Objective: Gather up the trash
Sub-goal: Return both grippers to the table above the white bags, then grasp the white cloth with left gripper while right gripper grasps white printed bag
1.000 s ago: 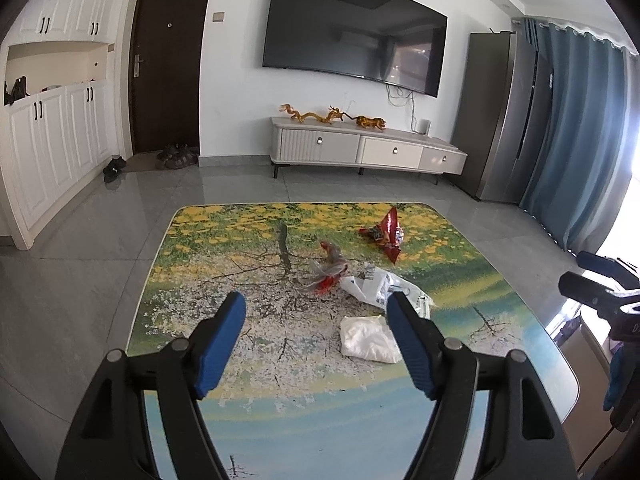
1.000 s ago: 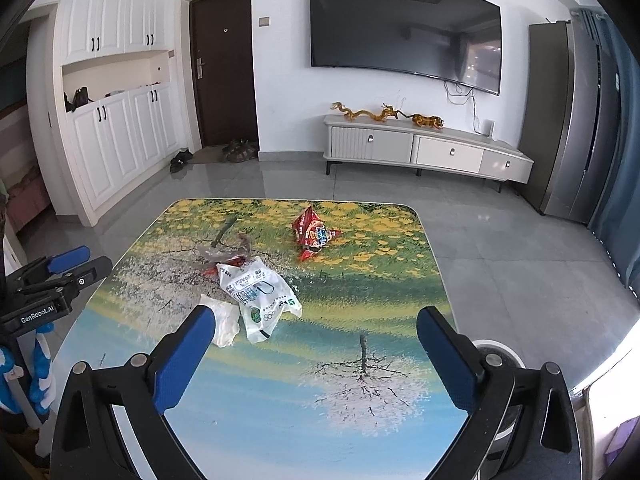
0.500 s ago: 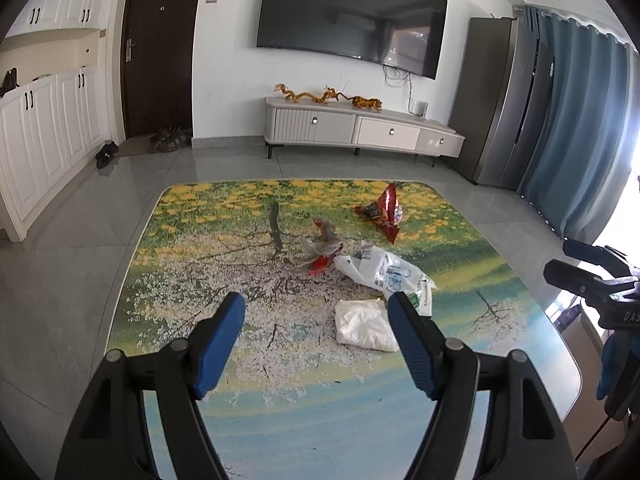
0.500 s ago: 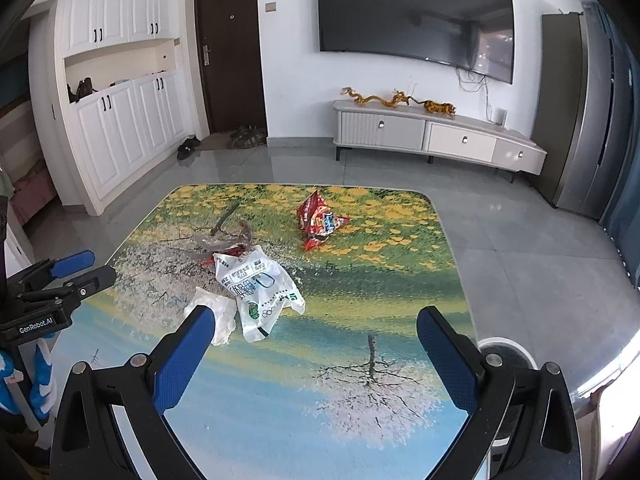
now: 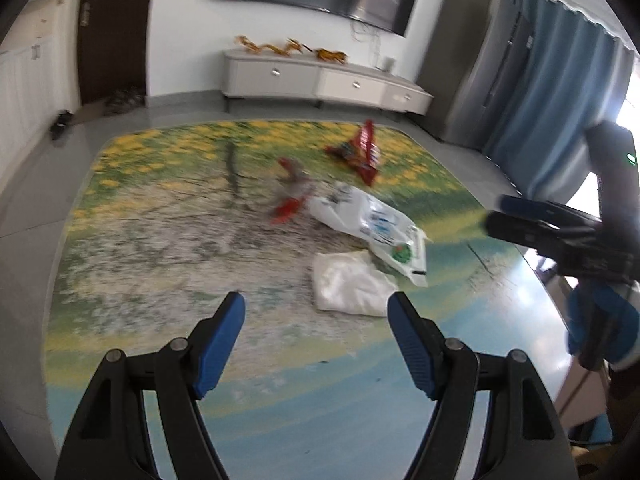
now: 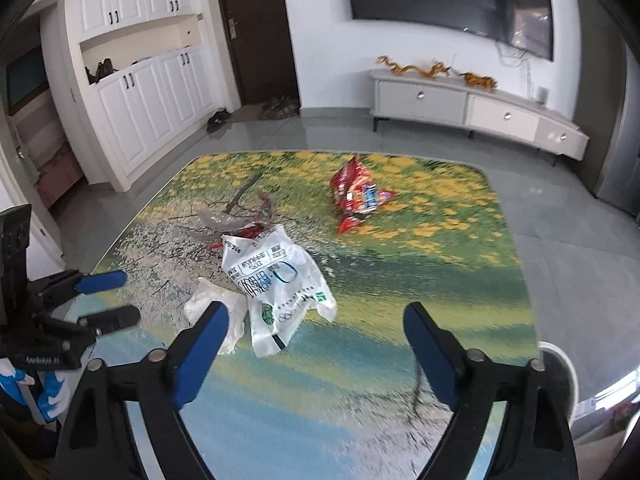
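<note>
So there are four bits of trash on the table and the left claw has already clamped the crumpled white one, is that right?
Not quite. The left claw is open and empty, short of the crumpled white piece, as the left wrist view shows. The four bits on the table are right.

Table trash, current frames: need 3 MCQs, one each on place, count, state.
1. Where is the red snack bag?
A. farthest of the trash
B. under the white printed bag
C. between the right jaws

2. How many trash pieces lie on the table?
A. two
B. four
C. six

3. The left gripper is:
A. shut on the tissue
B. open, holding nothing
C. shut, holding nothing

Key:
1 A: it lies beyond the printed bag, crumpled tissue and clear wrapper.
2 B: those four are all that shows.
3 B: its pads stand apart over bare table, with the tissue beyond them.
</note>
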`<state>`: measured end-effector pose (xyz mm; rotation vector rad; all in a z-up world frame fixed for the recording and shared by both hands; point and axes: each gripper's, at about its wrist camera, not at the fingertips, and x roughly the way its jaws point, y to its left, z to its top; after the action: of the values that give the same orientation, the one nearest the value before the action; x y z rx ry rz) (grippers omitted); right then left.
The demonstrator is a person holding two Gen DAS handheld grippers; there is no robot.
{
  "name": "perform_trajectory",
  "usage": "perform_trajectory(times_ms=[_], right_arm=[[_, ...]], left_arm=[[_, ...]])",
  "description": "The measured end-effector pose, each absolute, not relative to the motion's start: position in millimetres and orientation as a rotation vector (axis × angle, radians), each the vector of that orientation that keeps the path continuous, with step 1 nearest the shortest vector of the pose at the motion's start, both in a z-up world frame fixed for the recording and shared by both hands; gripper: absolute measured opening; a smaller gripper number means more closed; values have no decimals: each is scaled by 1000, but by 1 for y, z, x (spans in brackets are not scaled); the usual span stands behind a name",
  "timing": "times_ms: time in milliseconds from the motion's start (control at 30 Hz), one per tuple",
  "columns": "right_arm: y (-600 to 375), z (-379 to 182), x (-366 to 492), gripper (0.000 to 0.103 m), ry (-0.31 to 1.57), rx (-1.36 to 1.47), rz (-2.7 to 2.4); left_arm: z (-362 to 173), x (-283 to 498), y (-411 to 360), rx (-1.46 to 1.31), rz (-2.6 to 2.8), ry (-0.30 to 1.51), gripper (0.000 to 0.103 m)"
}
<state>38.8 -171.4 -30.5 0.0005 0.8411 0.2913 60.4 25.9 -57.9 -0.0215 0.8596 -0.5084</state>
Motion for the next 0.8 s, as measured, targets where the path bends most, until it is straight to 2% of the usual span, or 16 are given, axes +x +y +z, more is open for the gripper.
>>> perform_trajectory(times_ms=[300, 433, 567, 633, 800], right_arm=[[-159, -65, 82, 69, 916, 4, 379], [-153, -75, 94, 66, 934, -17, 392], [-148, -84, 102, 59, 954, -39, 408], [-145, -88, 104, 55, 964, -45, 415], [-140, -89, 106, 42, 958, -74, 429]], left_arm=[[-80, 83, -8, 54, -549, 918, 72], [-86, 90, -14, 80, -528, 927, 72], [-91, 96, -18, 104, -508, 940, 71], [-95, 97, -21, 112, -502, 948, 66], [-95, 95, -23, 144, -485, 923, 39]])
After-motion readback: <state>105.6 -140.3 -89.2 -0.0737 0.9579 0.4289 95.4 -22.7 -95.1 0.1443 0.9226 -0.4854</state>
